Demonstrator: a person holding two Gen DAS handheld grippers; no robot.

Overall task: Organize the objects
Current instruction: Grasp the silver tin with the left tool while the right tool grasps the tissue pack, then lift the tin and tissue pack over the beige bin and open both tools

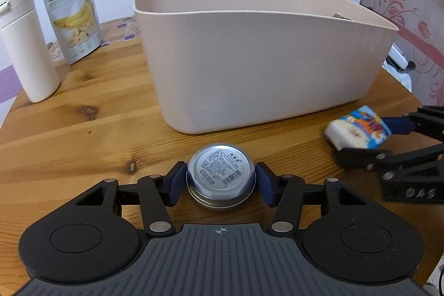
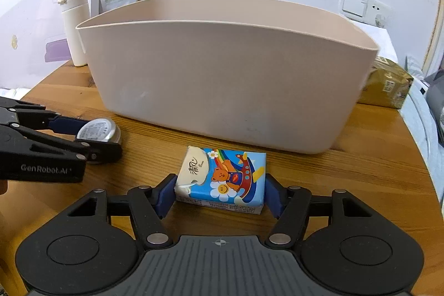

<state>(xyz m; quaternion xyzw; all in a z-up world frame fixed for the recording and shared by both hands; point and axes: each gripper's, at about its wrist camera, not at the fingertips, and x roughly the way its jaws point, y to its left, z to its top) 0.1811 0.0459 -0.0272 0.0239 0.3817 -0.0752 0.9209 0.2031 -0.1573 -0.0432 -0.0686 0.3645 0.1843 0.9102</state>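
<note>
On the grainy wooden table [image 1: 83, 113], left gripper [image 1: 221, 179] jaws on round metal tin [image 1: 220, 175], right gripper [image 2: 219, 190] jaws on soft tissue pack [image 2: 222, 179].

- The desk [image 1: 83, 113] is round, of light brown wood with knots.
- A big beige bin [image 1: 260, 60] stands in its middle.
- A round tin [image 1: 220, 176] and a tissue pack [image 2: 222, 181] lie before the bin.
- A white bottle [image 1: 25, 46] and a banana snack bag [image 1: 73, 18] stand at the far left.
- A cardboard box [image 2: 388, 86] lies at the far right.
</note>
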